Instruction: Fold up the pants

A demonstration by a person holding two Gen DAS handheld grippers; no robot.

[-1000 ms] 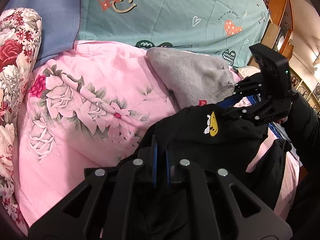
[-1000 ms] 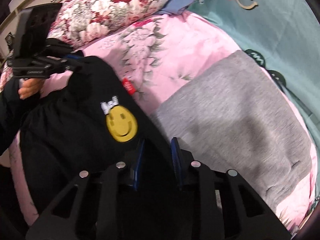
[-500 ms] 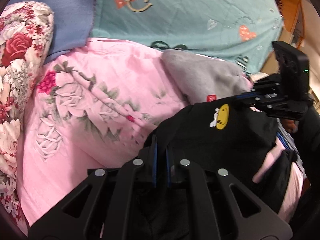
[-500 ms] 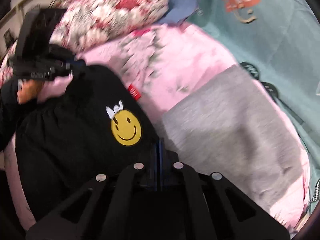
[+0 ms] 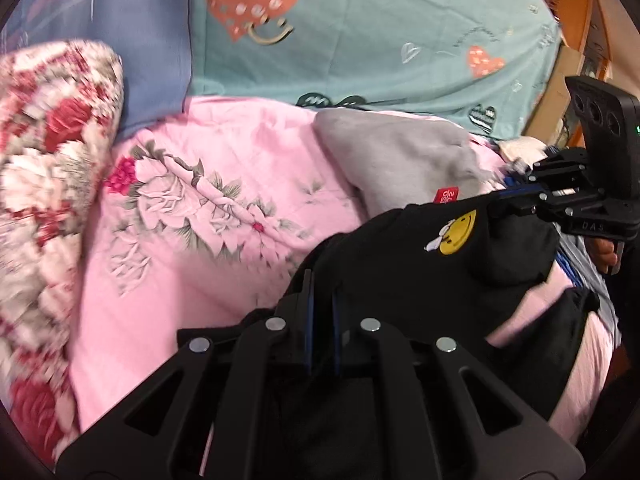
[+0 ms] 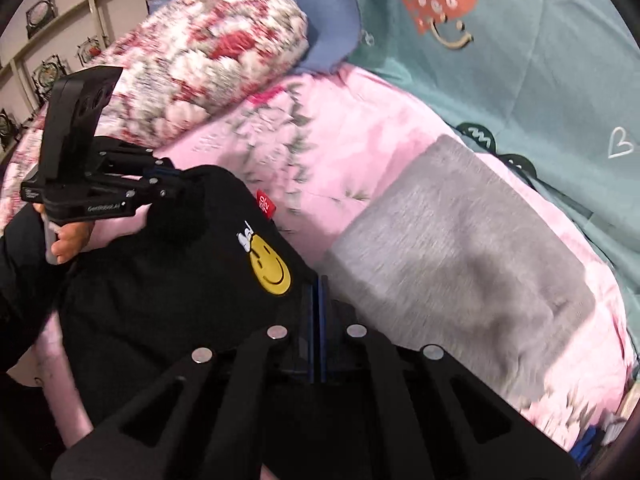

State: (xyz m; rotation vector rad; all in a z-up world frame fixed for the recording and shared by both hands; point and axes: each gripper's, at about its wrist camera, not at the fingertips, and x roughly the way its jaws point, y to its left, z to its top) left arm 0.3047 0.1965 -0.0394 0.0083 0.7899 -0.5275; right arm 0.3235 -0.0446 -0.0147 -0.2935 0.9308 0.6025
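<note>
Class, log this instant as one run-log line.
left gripper: shut on black pants with yellow smiley patch | right gripper: shut on pants | pants over pink floral quilt

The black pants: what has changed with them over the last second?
The right hand-held gripper, open a second ago, has shut on the black pants beside the smiley patch. The left hand-held gripper stayed clamped on their other edge. The grey garment lies unmoved.

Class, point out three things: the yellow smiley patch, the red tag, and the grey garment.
yellow smiley patch [image 6: 270, 267], right wrist view, centre of the face.
red tag [image 5: 447, 195], left wrist view, middle of the tag.
grey garment [image 6: 452, 240], right wrist view, middle of its flat top.
</note>
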